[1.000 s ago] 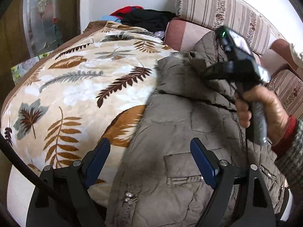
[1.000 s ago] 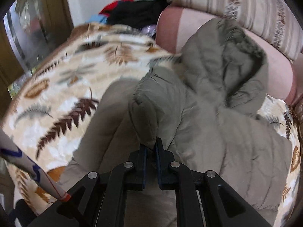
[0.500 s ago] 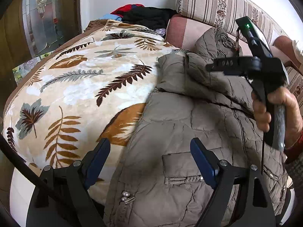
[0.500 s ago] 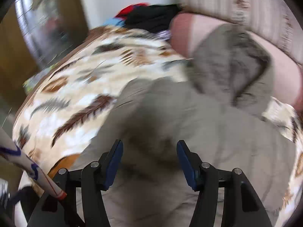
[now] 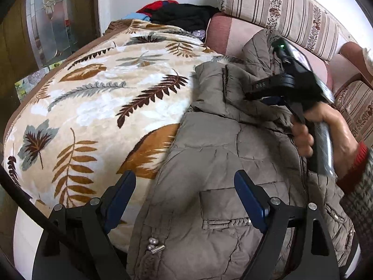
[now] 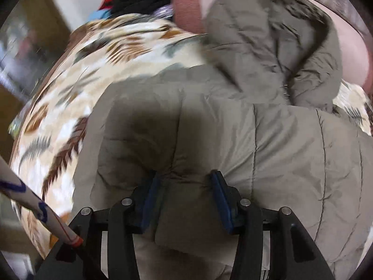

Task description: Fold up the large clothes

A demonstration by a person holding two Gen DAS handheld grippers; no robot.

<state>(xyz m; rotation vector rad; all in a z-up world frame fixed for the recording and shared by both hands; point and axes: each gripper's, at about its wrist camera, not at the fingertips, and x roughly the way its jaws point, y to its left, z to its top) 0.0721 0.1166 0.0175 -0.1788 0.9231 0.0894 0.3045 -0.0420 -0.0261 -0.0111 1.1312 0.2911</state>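
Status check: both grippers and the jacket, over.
Left gripper open, hovering over the jacket. Right gripper open, jaws astride a puffy fold of it. Jacket lies on the leaf-print blanket. Nothing in the way.

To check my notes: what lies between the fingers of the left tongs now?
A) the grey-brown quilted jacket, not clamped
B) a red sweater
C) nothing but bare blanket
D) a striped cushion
A: the left tongs stand wide open over the quilted jacket, pads apart, not pinching the cloth.
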